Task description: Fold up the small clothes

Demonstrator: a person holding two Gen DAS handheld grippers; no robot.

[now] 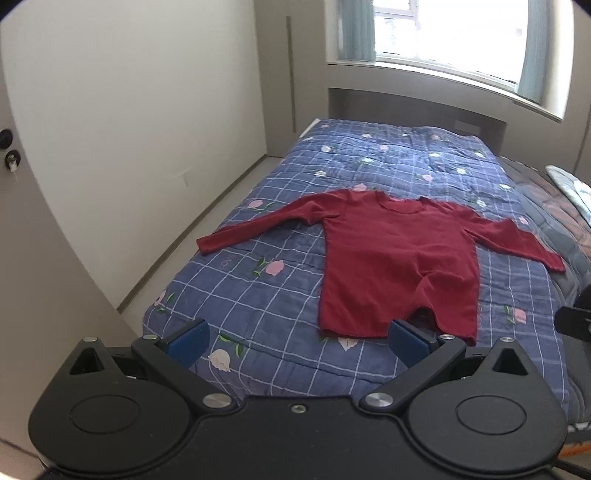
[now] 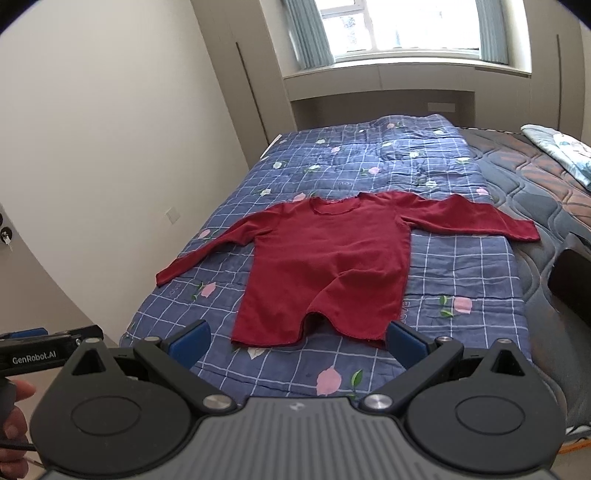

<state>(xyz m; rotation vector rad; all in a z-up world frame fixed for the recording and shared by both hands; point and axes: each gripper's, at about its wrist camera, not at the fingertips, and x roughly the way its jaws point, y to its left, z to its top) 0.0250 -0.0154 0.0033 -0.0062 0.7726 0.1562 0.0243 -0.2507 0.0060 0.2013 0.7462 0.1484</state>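
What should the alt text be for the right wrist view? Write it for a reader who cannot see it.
A red long-sleeved shirt lies flat, sleeves spread, on a blue checked floral quilt covering a bed. The right tool hovers open near the shirt's hem, which is bunched up at the middle. The left tool shows at the left edge; a window is beyond.

A dark red shirt is lying on a blue quilt that is showing a white grid and pink flowers. Blue pads are tipping black gripper fingers at six o'clock.
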